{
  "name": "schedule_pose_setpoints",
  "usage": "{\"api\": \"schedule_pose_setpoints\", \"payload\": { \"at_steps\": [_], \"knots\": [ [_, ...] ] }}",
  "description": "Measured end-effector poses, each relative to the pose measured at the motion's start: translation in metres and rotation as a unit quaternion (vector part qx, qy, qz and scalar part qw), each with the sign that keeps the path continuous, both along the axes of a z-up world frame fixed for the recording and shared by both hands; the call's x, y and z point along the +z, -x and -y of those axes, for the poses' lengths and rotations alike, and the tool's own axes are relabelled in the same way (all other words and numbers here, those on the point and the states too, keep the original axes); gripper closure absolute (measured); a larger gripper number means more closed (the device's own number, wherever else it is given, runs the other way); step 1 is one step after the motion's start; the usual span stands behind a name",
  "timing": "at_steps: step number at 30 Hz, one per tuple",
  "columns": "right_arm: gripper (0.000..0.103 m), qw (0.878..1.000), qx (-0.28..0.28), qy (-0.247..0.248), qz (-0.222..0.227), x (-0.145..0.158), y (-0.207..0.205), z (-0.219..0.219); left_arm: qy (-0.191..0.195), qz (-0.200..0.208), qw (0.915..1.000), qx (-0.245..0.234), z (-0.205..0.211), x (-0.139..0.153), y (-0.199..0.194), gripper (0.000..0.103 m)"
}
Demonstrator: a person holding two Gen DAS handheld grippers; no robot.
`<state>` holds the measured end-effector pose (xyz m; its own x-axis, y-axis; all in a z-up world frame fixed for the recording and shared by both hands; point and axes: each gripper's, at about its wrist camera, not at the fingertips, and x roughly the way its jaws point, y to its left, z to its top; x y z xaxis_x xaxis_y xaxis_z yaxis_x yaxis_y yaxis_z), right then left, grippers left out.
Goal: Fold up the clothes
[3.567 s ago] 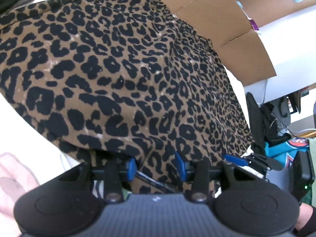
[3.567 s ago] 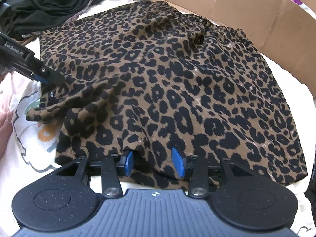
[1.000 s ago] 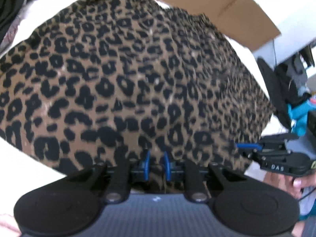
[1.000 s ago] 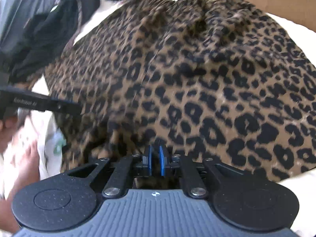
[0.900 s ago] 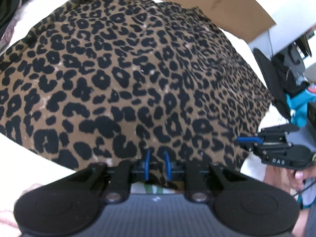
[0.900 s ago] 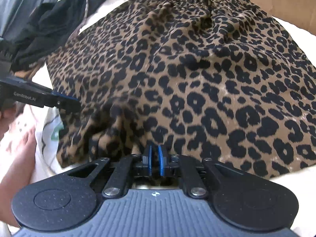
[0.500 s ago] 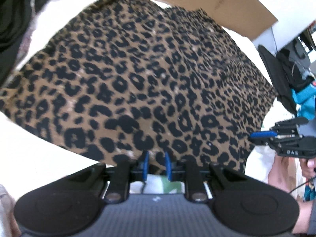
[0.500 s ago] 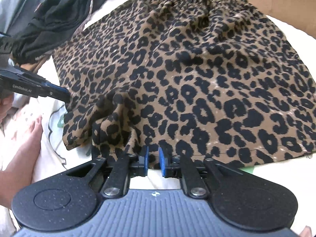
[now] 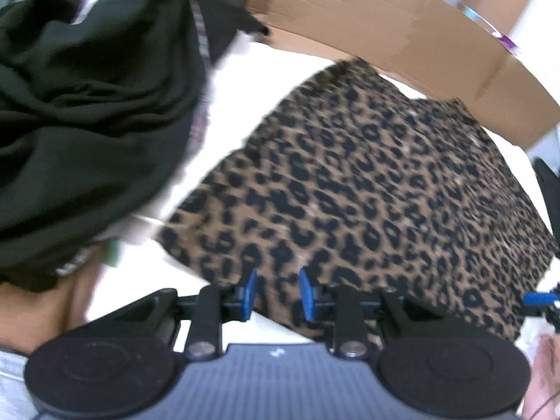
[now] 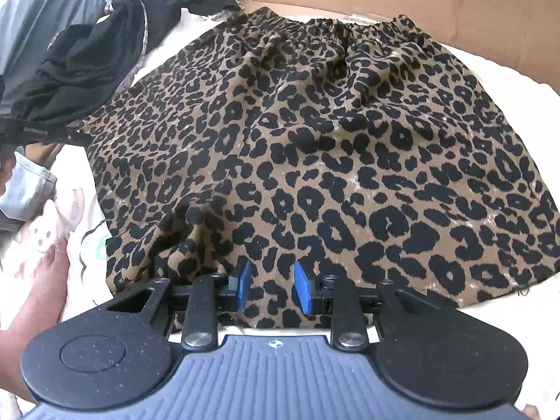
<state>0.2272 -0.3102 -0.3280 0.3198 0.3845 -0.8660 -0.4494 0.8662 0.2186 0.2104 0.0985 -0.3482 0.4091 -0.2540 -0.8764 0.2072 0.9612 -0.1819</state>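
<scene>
Left wrist view: the left gripper (image 9: 274,292) hovered, jaws apart, over the near hem of the leopard-print skirt (image 9: 367,189).

Right wrist view: the right gripper (image 10: 271,288), jaws apart, hung above the hem of the skirt (image 10: 315,147), spread flat on the white bed (image 10: 507,80), waistband toward the cardboard (image 10: 455,3). Soft, light, likely draping; hem corners looked best for grasping.

My left view is smeared with motion: the leopard-print skirt (image 9: 367,182) shows soft, streaked spots there, and its near hem disappears behind my left gripper (image 9: 276,294). The black garment pile (image 9: 80,112) at nine o'clock runs off the frame. At three o'clock only a blue tip of my right gripper (image 9: 539,299) shows. In my right view the skirt's near hem is hidden behind my fingers (image 10: 302,288), and the cardboard box (image 10: 437,3) is cropped at twelve o'clock.
</scene>
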Motion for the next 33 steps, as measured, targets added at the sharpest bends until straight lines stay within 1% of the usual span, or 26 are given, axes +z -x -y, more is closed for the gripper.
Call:
{"api": "schedule_pose_setpoints", "payload": {
  "at_steps": [3,6,8,11,15,18,28,33],
  "knots": [
    [0.069,1.000,0.000,0.003,-0.004,-0.001,-0.002,-0.001,-0.027,-0.007,0.9991,0.031,-0.011,-0.002,-0.010,0.075],
    [0.068,1.000,0.000,0.006,-0.007,-0.002,-0.003,-0.001,-0.013,-0.009,0.9983,0.056,-0.025,-0.002,-0.017,0.075],
    [0.059,1.000,-0.002,0.009,-0.006,-0.003,-0.003,-0.002,-0.017,-0.005,0.9977,0.066,-0.030,-0.001,-0.020,0.075],
    [0.058,1.000,-0.011,0.023,0.006,-0.003,-0.004,-0.002,-0.021,-0.003,0.9972,0.072,-0.037,-0.003,-0.023,0.074],
    [0.058,0.999,-0.021,0.030,-0.003,-0.008,-0.008,0.000,-0.021,-0.002,0.9964,0.082,-0.043,-0.007,-0.026,0.073],
    [0.058,0.999,-0.015,0.033,-0.003,-0.009,-0.008,-0.002,-0.023,-0.001,0.9956,0.091,-0.046,-0.011,-0.027,0.072],
    [0.058,0.999,-0.009,0.041,-0.005,-0.010,-0.004,-0.001,-0.046,0.015,0.9954,0.083,-0.044,-0.022,-0.031,0.072],
    [0.058,0.999,-0.014,0.041,-0.009,-0.012,-0.004,0.001,-0.040,0.019,0.9960,0.078,-0.045,-0.032,-0.033,0.072]
  ]
}}
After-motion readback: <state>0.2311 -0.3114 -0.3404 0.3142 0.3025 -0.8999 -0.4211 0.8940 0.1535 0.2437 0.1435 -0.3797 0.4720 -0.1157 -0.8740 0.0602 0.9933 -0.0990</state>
